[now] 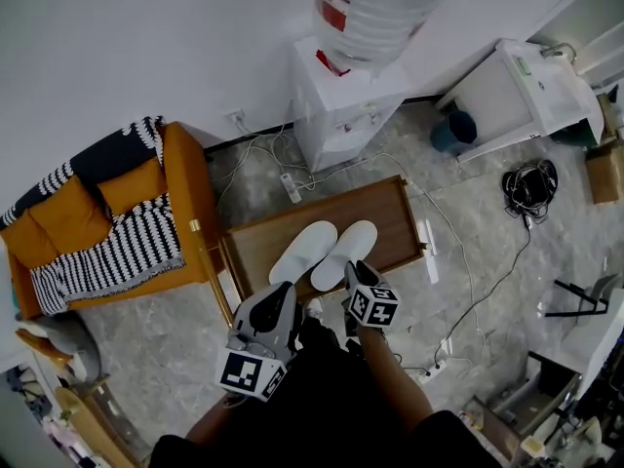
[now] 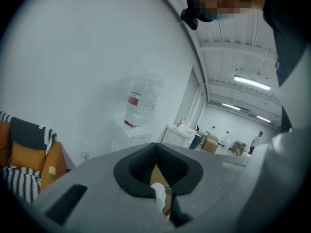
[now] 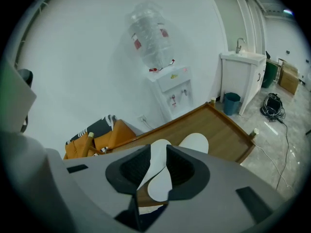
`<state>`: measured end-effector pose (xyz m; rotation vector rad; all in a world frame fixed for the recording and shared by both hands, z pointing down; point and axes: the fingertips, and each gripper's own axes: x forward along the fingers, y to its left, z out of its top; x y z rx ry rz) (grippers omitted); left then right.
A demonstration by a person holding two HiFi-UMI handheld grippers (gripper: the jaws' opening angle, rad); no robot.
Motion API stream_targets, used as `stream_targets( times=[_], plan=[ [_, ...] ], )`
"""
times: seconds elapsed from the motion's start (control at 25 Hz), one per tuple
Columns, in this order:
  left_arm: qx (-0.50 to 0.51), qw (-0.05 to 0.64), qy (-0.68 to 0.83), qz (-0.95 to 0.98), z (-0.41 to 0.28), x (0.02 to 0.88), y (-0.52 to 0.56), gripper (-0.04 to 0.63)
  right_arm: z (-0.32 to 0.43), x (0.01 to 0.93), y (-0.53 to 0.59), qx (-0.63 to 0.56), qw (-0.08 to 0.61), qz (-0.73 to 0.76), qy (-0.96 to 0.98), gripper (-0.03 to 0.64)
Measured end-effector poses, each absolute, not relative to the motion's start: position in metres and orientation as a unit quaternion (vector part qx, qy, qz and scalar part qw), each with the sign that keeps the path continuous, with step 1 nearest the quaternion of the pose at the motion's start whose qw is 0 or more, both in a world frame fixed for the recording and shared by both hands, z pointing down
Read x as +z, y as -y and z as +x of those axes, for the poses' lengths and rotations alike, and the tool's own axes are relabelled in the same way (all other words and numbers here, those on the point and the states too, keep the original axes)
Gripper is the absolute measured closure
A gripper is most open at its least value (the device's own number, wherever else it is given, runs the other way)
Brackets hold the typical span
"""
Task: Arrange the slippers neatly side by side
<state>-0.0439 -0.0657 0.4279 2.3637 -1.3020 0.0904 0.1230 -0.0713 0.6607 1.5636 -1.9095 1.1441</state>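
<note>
Two white slippers lie side by side on the low wooden table (image 1: 390,213), toes pointing away: the left slipper (image 1: 300,250) and the right slipper (image 1: 348,250). My right gripper (image 1: 355,271) hangs just over the right slipper's heel and tilts down at it. In the right gripper view its jaws (image 3: 156,178) stand apart, and a white slipper (image 3: 159,184) shows in the gap, with no pad pressing on it. The other slipper's toe (image 3: 195,142) lies just beyond. My left gripper (image 1: 285,295) hovers near the table's front edge, behind the left slipper. Its jaws (image 2: 163,198) leave a narrow gap holding nothing.
An orange armchair (image 1: 185,213) with a striped blanket stands left of the table. Behind the table is a white water dispenser (image 1: 341,115) carrying a big bottle. To the right are a white sink cabinet (image 1: 517,96) and a blue bin (image 1: 454,130). Cables (image 1: 468,281) trail across the floor.
</note>
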Motion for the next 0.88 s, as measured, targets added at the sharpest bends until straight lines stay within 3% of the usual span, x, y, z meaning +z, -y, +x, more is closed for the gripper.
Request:
stream_targets(
  times=[0.56, 0.88],
  plan=[
    [0.043, 0.235, 0.474, 0.848, -0.049, 0.441, 0.065, 0.583, 0.144, 0.758, 0.066, 0.47, 0.274, 0.566, 0.62, 0.514],
    [0.049, 0.24, 0.48, 0.842, -0.053, 0.449, 0.063, 0.583, 0.151, 0.781, 0.069, 0.494, 0.272, 0.571, 0.597, 0.502]
  ],
)
